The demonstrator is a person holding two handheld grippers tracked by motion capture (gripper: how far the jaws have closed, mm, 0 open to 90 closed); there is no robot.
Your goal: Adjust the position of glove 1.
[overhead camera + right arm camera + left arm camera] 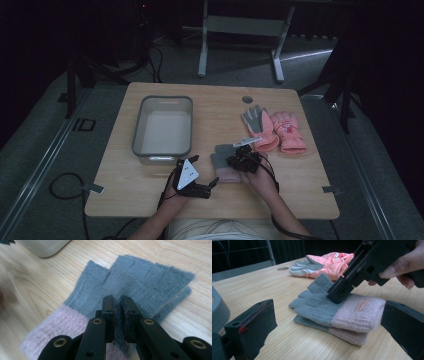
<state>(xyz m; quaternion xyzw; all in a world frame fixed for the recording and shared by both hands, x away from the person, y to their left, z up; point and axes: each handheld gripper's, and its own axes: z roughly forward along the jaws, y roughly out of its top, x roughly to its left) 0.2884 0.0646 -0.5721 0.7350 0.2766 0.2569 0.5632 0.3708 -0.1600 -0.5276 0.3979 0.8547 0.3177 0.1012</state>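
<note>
A pair of knit fingerless gloves (221, 161), grey with pink cuffs, lies stacked on the wooden table (150, 185). My right gripper (239, 159) presses down on the top glove (140, 272); its jaws (118, 301) stand almost together with a fold of grey knit pinched between them. In the left gripper view the right gripper's tip (338, 293) meets the glove (319, 307) where grey turns to pink. My left gripper (204, 170) is open just left of the gloves. Its wide-apart jaws (328, 312) frame the pair without touching it.
A grey plastic bin (136, 135) stands left of centre, its corner close to my left jaw (218, 312). A pair of orange-pink ski gloves (280, 131) with grey palms lies behind and to the right (329, 262). A round cable hole (247, 99) sits near the far edge.
</note>
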